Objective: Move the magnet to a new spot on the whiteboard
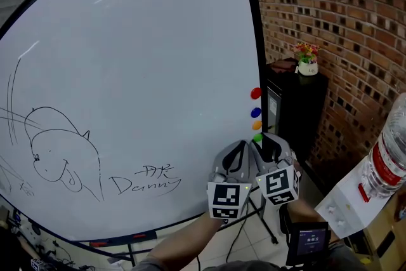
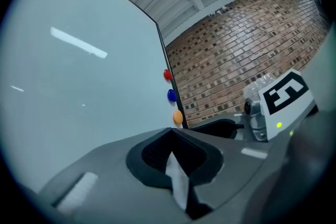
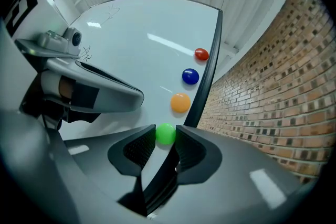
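Four round magnets run down the right edge of the whiteboard [image 1: 139, 60]: red [image 3: 201, 54], blue [image 3: 190, 76], orange [image 3: 180, 103] and green [image 3: 166, 134]. My right gripper [image 3: 166, 136] has its two jaw tips on either side of the green magnet [image 1: 257, 137], which fills the gap between them while still sitting against the board. My left gripper [image 2: 171, 129] hangs just left of the right one, jaws together and empty, pointing at the board below the orange magnet [image 2: 178, 116]. In the head view both grippers sit low at the board's right edge.
A brick wall [image 1: 342, 3] stands right of the board. A black cabinet [image 1: 298, 105] with a small flower pot [image 1: 307, 60] is beside the board's frame. A water bottle [image 1: 387, 162] stands on a white surface at right. Marker drawings [image 1: 60, 155] cover the board's lower left.
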Demonstrator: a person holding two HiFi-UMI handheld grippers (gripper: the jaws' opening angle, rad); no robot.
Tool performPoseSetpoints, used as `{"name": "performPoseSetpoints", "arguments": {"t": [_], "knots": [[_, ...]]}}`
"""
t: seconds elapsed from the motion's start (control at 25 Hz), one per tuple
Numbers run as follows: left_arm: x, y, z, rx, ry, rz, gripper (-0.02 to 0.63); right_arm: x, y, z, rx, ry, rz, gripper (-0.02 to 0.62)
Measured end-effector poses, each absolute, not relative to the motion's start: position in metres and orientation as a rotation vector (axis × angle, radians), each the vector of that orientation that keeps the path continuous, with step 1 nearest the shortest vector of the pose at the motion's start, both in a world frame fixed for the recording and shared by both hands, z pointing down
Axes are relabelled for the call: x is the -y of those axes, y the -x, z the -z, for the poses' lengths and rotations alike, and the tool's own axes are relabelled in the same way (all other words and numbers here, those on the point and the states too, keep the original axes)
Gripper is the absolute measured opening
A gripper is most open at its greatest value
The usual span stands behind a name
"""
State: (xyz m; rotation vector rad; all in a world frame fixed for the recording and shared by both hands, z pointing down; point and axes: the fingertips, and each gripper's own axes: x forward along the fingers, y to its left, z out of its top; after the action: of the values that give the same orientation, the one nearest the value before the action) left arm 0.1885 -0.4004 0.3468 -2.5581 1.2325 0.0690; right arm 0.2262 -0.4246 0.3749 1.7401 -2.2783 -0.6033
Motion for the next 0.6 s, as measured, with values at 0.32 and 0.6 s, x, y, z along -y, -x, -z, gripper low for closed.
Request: {"name": "performPoseSetpoints", "arguments": {"t": [0.32, 0.6], "knots": [[0.4062, -0.1867, -0.3498, -1.257, 2.55, -0.057, -0.003, 0.4286, -0.2255, -0.3749, 2.304, -1.698, 0.601, 0.129], [0.404, -0.1852, -0.3465, -1.251, 2.547, -0.065, -0.003, 0.4301, -0.2244, -0.3752, 2.304, -1.673, 0.589, 0.132]]}}
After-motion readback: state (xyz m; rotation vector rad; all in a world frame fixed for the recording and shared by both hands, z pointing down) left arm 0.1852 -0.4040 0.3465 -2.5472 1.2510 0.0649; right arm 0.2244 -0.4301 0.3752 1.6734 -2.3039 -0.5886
